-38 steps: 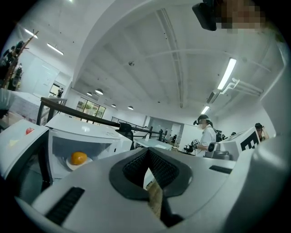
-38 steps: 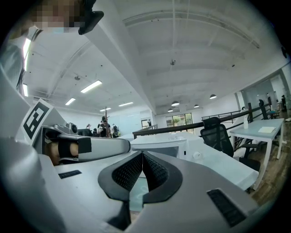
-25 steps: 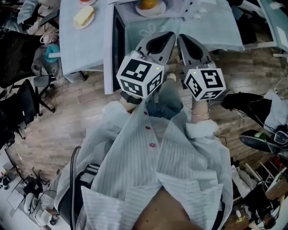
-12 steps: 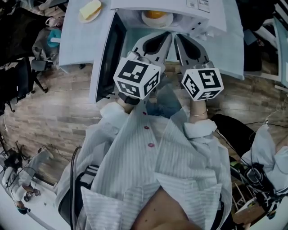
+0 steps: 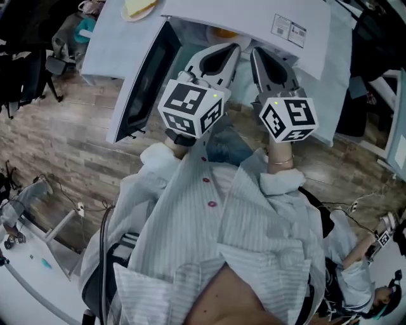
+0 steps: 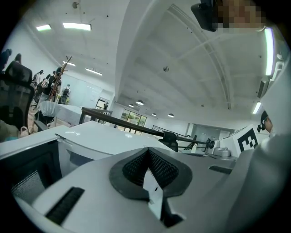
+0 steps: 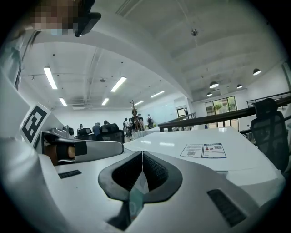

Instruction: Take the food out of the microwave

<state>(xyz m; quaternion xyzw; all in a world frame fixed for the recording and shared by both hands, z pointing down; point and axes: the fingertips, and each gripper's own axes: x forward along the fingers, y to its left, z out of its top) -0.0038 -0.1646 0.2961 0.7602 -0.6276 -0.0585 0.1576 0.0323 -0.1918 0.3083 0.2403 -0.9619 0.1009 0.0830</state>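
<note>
The white microwave stands on a pale table with its door swung open to the left. Only a sliver of the orange food on its plate shows in the head view; the microwave's top hides the rest. My left gripper and right gripper are side by side just in front of the opening, both shut and empty. In the left gripper view the shut left gripper points level over the microwave. In the right gripper view the shut right gripper faces the labelled microwave top.
A plate with a yellow block of food sits on the table left of the microwave. Wooden floor lies below the table's edge. Office chairs and cables stand at the left, and people are in the far background.
Both shut grippers have moved toward the microwave's open front. The microwave now fills the top of the head view and its top covers most of the food.
</note>
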